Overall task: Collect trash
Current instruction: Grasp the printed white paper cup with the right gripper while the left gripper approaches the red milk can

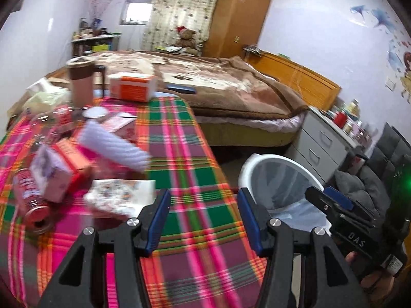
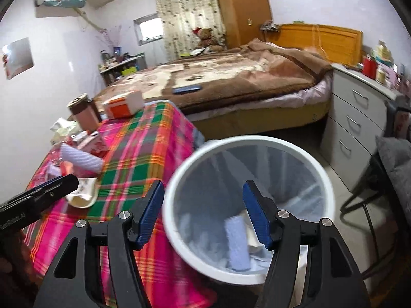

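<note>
Right gripper [image 2: 204,214]: jaws stood wide and empty, poised over the mouth of the white bin [image 2: 179,177], a placement suited to letting an item fall in. A pale rolled item [image 2: 237,243] lay at the bottom of the liner, directly below the gap.

Left gripper [image 1: 203,218]: jaws parted to a middling width, nothing between them, set over the near edge of the plaid tablecloth [image 1: 195,154] and aimed towards the clutter, probably for the next pick.

Trash remaining on the cloth, left side: a crumpled printed wrapper [image 1: 120,197] nearest the left gripper; a white ribbed roll [image 1: 115,145]; a red can [image 1: 30,200] lying on its side; small pink and red cartons [image 1: 64,169], touching one another. Far end: a brown tumbler [image 1: 81,82] upright, an orange-and-white box [image 1: 133,87] beside it.

Bin stood on the floor just beside the table's right edge, within easy reach of both hands.

Room: bed [image 1: 218,82] with brown blanket beyond the table, wooden wardrobe [image 1: 239,15] at the far wall, grey drawer unit [image 2: 359,123] to the right.
</note>
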`<state>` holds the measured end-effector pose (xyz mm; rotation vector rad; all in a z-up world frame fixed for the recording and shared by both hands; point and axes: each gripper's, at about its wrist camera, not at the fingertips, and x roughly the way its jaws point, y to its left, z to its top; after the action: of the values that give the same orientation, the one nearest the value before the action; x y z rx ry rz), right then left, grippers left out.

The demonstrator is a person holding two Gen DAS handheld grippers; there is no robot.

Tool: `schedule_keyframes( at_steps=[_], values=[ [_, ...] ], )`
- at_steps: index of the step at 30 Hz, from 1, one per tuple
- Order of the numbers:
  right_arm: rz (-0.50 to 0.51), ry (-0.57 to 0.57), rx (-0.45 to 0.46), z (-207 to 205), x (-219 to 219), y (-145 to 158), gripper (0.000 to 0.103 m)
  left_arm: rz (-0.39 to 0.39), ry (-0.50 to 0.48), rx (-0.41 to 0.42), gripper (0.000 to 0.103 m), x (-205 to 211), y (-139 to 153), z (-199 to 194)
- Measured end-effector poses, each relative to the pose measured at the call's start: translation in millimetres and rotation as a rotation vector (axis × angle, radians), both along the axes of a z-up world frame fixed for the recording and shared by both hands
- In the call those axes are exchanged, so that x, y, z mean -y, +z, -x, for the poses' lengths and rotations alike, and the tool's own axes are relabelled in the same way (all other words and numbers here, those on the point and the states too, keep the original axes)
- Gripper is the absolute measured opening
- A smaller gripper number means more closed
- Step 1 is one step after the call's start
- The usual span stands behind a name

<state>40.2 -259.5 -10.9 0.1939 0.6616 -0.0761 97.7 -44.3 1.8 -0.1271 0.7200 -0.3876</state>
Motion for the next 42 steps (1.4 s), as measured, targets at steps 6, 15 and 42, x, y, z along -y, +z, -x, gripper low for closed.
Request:
schedule_keyframes(
  at_steps=[6, 15, 42],
  values=[
    [0.013, 0.121, 0.023, -6.7, -35.4, 0.2, 0.065, 0.019, 0.11, 0.005, 0.062, -54.5, -4.4, 6.7],
    [0.029, 0.294, 0.018, -24.2, -87.4, -5.7, 0.065, 0.023, 0.258, 0.0, 0.068, -117.5, -9.5, 4.3],
    [0.175, 0.605, -0.151, -65.4, -190.2, -41.8, 0.065, 0.057, 0.411, -0.194, 0.077, -178.8, -64.1, -42.2]
  ],
)
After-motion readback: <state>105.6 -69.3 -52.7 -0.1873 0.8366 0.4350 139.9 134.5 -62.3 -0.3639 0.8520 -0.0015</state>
